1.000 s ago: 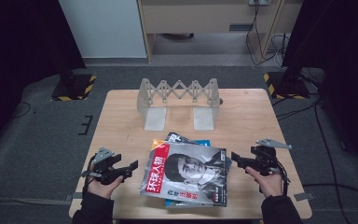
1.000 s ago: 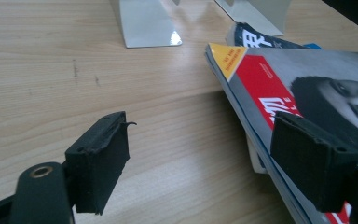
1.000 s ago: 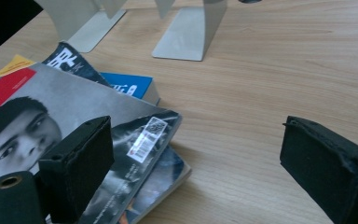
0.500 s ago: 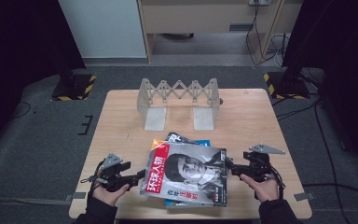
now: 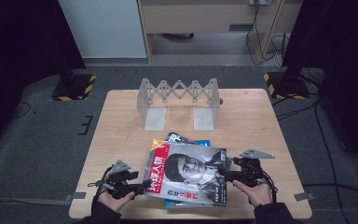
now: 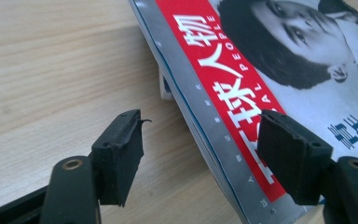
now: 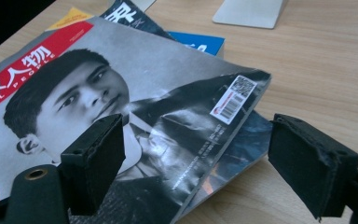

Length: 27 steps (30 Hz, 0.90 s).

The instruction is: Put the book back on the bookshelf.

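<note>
Closing in on the glossy red-and-grey portrait magazine point(image 5: 189, 173) topping the stack near the counter's point(image 5: 121, 126) front edge, left claw point(image 5: 142, 185) and right claw point(image 5: 227, 175) both released, needing level jaws straddling opposite edges before clenching.

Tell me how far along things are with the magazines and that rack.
Nothing looks done yet: the expanding rack stands empty at the table's far side, and the magazines lie stacked near the front edge. In hand: the left gripper and right gripper, both open, flank the top magazine's edges. Still to come, probably: gripping and moving it.
</note>
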Tool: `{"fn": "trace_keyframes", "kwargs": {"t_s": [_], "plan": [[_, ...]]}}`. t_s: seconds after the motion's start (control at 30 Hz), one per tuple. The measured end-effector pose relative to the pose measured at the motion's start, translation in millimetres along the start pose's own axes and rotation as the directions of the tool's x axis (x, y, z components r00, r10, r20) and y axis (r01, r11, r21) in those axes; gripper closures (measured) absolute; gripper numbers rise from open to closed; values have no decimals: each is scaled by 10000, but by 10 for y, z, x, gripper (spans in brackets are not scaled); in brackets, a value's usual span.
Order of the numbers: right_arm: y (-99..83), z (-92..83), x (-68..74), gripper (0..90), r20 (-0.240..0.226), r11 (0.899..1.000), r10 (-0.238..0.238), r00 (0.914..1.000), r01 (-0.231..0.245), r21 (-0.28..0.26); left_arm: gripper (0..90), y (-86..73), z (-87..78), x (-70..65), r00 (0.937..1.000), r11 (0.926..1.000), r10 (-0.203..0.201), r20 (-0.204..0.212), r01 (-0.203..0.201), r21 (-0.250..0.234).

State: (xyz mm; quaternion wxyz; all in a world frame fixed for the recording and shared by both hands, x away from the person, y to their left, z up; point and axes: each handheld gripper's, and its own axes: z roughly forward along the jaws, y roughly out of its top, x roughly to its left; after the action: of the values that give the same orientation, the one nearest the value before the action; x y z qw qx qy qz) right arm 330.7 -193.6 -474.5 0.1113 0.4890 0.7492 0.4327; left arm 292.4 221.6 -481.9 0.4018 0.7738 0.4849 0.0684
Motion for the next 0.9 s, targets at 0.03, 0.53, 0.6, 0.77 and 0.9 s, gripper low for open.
{"fn": "trace_keyframes", "kwargs": {"t_s": [0.03,0.53,0.6,0.77,0.9], "plan": [[-7,29,13,193,-96,9999,-69,9999,69,76,307,0,4,-1,10000,10000,-27,37,27,14],[-40,136,42,184,-403,9990,21,9992,-2,449,284,-15,109,-8,9925,9977,-509,1108,456,494],[-41,149,58,184,-444,9986,104,9990,-81,525,283,-14,129,2,9894,9969,-616,1315,546,559],[-50,182,73,184,-514,9980,-7,9987,39,623,281,-16,195,26,9770,9933,-1020,1873,896,737],[-54,191,68,185,-539,9981,19,9985,15,617,314,-3,221,47,9660,9899,-1279,2245,1104,888]]}}
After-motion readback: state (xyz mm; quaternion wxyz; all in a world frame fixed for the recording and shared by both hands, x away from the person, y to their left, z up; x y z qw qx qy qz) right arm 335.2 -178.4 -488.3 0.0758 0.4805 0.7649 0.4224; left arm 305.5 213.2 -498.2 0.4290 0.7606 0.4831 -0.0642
